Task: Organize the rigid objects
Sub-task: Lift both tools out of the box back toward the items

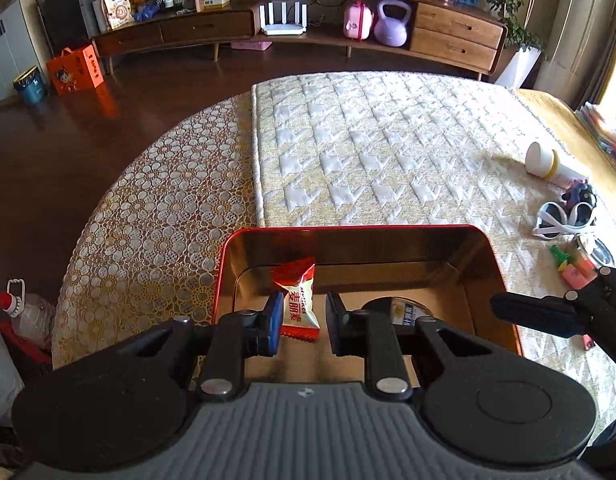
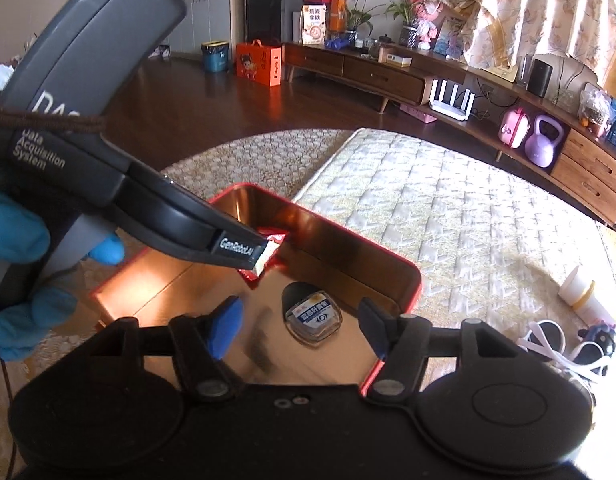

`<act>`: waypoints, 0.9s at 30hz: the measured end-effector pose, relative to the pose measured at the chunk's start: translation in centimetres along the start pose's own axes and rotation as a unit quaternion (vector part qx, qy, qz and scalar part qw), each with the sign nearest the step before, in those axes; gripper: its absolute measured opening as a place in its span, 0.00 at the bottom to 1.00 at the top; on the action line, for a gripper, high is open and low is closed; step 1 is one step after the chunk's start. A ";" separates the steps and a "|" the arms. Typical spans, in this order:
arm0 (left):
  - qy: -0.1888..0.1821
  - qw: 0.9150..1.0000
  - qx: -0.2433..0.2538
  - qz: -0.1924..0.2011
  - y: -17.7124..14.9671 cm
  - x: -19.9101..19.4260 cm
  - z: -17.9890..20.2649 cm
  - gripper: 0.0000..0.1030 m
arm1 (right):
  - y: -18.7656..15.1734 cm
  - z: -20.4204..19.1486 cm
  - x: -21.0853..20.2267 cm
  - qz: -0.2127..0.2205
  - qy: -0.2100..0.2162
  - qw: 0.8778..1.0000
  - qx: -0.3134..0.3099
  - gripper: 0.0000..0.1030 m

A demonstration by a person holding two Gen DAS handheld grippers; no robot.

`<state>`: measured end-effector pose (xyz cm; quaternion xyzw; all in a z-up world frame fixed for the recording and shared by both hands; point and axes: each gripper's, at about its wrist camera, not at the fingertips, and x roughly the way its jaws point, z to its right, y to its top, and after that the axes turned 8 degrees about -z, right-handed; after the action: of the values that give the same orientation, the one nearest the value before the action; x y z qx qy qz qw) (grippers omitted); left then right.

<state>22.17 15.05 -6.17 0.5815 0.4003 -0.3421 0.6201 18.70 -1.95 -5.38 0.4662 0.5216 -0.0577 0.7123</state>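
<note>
A red metal tin (image 1: pixel 484 240) with a shiny gold inside lies open on the bed. My left gripper (image 1: pixel 301 320) is over the tin with its jaws slightly apart around a red and white candy packet (image 1: pixel 297 300); the left pad touches it, the right pad stands clear. In the right wrist view the left gripper (image 2: pixel 263 256) reaches into the tin (image 2: pixel 412 276) with the packet (image 2: pixel 273 246) at its tip. A small round container with a blue label (image 2: pixel 314 318) lies on the tin floor. My right gripper (image 2: pixel 297 326) is open and empty above it.
White sunglasses (image 1: pixel 564 216), a white cup-like bottle (image 1: pixel 542 160), a purple toy (image 1: pixel 582 192) and colourful small items (image 1: pixel 574 266) lie on the quilted mat at right. A lace cloth (image 1: pixel 155 208) covers the left part. A low wooden cabinet (image 1: pixel 452 32) stands beyond.
</note>
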 end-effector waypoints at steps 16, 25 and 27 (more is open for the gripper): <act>-0.025 0.997 0.014 0.066 -3.6 -6.2 2.9 0.66 | -4.2 1.7 -7.2 0.060 0.019 0.996 0.065 0.72; -0.051 0.995 0.024 0.083 -5.9 -8.4 6.1 0.71 | -8.3 4.4 -11.5 0.115 0.012 0.987 0.110 0.96; -0.054 0.994 0.029 0.089 -6.5 -8.7 7.0 0.74 | -9.3 5.1 -12.3 0.122 0.005 0.986 0.117 0.97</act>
<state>13.25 7.15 -1.28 0.6134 0.3022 -0.3279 0.6518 11.41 -15.84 -1.07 0.6066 0.4537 -0.0286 0.6522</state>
